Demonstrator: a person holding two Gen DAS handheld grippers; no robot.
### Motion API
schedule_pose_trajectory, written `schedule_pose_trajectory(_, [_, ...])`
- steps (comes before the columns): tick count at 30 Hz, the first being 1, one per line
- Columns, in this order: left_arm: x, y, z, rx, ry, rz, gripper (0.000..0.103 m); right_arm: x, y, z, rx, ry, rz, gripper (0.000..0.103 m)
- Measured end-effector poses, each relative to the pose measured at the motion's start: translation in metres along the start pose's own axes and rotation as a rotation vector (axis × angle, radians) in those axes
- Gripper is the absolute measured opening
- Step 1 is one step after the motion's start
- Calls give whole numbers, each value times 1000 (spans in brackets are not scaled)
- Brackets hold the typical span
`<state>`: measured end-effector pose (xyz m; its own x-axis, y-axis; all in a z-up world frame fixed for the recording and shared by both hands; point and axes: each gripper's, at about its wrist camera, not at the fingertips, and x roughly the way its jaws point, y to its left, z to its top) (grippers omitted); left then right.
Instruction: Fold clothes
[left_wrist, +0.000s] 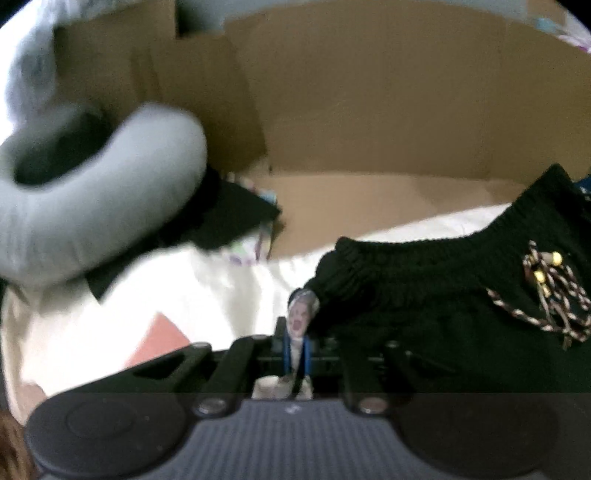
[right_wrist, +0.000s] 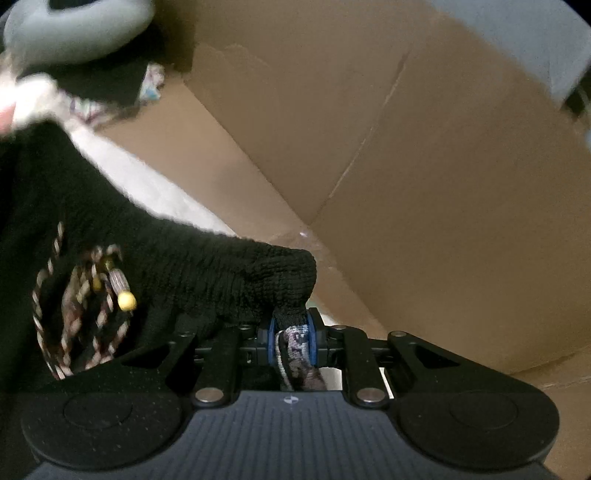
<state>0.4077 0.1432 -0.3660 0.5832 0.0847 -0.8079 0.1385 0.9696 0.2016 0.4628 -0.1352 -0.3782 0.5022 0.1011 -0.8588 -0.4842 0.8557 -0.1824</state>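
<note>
Right wrist view: black knit garment (right_wrist: 155, 258) stretched between both grippers, its cuffed edge pinched tight in the right gripper (right_wrist: 291, 341). Left gripper (left_wrist: 295, 349) clamps the opposite edge. White cloth (left_wrist: 110, 295) lies beneath. Cardboard box (right_wrist: 424, 166) walls rise close behind, bare floor between.

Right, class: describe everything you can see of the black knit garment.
The black garment looks like ribbed knit with an elasticated waistband and a braided brown-and-cream drawstring tipped with yellow beads. Both grippers, left and right, pinch its waistband ends, holding it stretched before a cardboard box, above white cloth.
</note>
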Motion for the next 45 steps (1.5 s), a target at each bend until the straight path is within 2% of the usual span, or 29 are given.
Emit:
schedule_pose_trajectory(2, [11,5,-3,-57,43,-2,28,9,-7,-7,48,11,27,34])
schedule_pose_trajectory(3, [14,7,-4,-81,54,-2,36,13,-11,-11,71,17,39,37])
schedule_pose_trajectory(4, [15,11,-5,-99,52,-2,37,13,-16,-15,102,6,61,40])
schedule_pose_trajectory(6, [10,15,-7,-126,44,-10,41,10,-25,-21,150,-12,94,41])
schedule_pose_trajectory(7, [5,17,-7,-133,34,-7,47,8,-28,-23,165,-18,104,41])
schedule_pose_trajectory(12, [-29,22,-9,-159,-22,-16,59,-22,-46,-36,206,-55,146,41])
schedule_pose_trajectory(20, [-99,5,-16,-185,-54,-72,60,-93,-73,-66,236,-79,198,41])
schedule_pose_trajectory(28, [-171,-16,-23,-202,-78,-111,60,-176,-106,-90,297,-117,188,41])
schedule_pose_trajectory(37, [-254,-37,-36,-282,-55,-138,60,-283,-142,-120,374,-177,201,41])
schedule_pose_trajectory(45, [-315,-43,-44,-220,-14,-143,60,-377,-178,-155,399,-215,177,41])
